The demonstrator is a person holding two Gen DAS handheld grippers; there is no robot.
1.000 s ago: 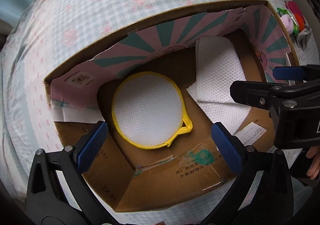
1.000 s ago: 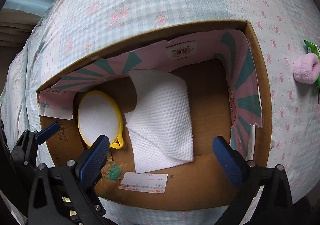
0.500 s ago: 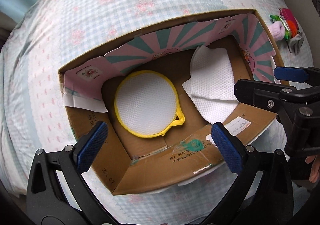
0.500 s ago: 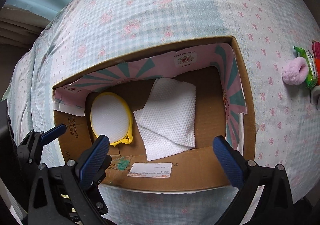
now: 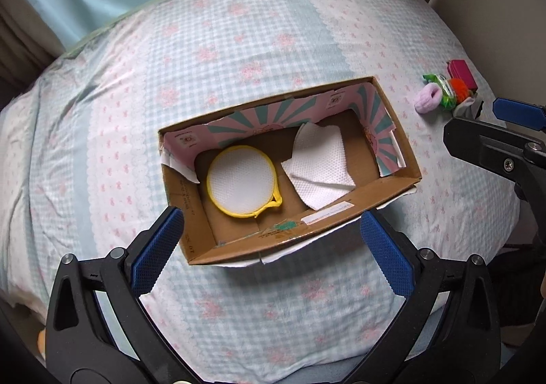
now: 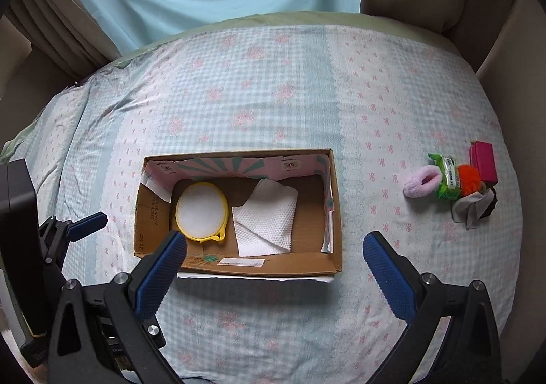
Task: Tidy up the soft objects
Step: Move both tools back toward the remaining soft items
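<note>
Remaining on the bed, right of the open cardboard box (image 6: 239,261), the fluffy pink scrunchie (image 6: 421,183) is light and compressible; pinch its loop. Both tongs, left (image 5: 269,249) and right (image 6: 273,268), gape empty.

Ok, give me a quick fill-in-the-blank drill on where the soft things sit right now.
1. The round white pad in the cardboard box has a ____ rim.
2. The white cloth lies to the pad's ____ in the right wrist view.
3. The pink fluffy item lies ____ the box, on the bedsheet.
4. Both the left gripper and the right gripper are ____, holding nothing.

Missing words: yellow; right; outside; open
</note>
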